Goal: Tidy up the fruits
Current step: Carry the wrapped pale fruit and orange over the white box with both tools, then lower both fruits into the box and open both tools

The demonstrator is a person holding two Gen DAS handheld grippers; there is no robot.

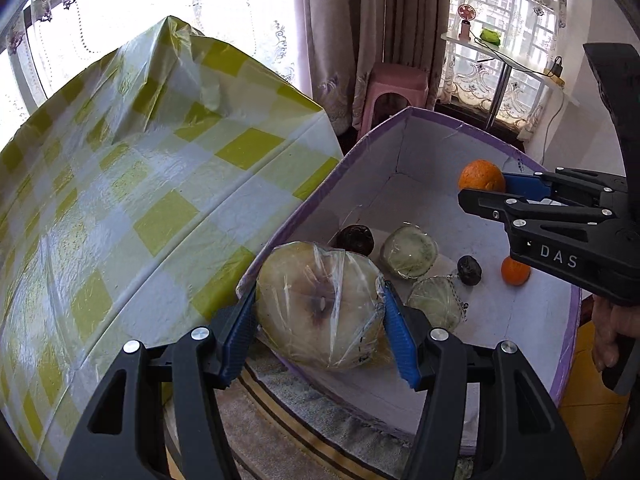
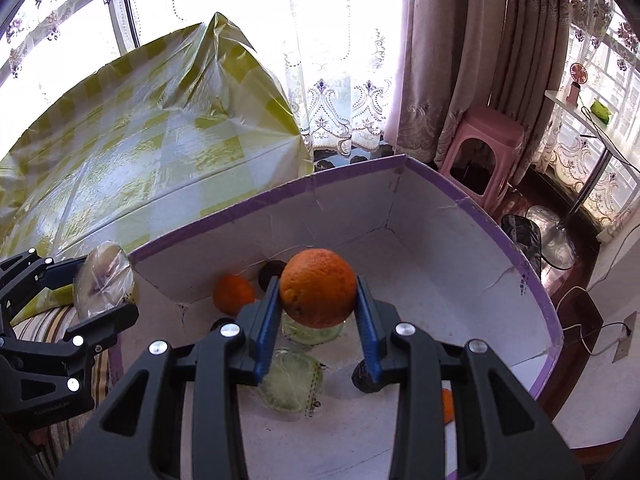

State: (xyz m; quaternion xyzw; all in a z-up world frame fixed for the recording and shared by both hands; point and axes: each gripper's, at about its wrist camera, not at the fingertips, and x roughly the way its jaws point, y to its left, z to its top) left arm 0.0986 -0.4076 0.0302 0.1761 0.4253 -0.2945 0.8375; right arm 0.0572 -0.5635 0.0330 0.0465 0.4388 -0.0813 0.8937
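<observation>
My left gripper (image 1: 320,316) is shut on a large pale melon half wrapped in plastic film (image 1: 320,308), held at the near left rim of the white box with purple edge (image 1: 400,120). It also shows in the right wrist view (image 2: 102,280). My right gripper (image 2: 318,300) is shut on an orange (image 2: 318,288), held above the box interior; it shows in the left wrist view (image 1: 482,176). Inside the box lie two wrapped pale fruit pieces (image 1: 409,252), two dark fruits (image 1: 355,238) and a small orange (image 1: 515,271).
A table with a yellow-and-white checked plastic cloth (image 1: 140,200) stands left of the box. A striped rug (image 1: 288,432) lies under the box. A pink stool (image 2: 486,152), curtains and a small white side table (image 1: 508,60) stand behind.
</observation>
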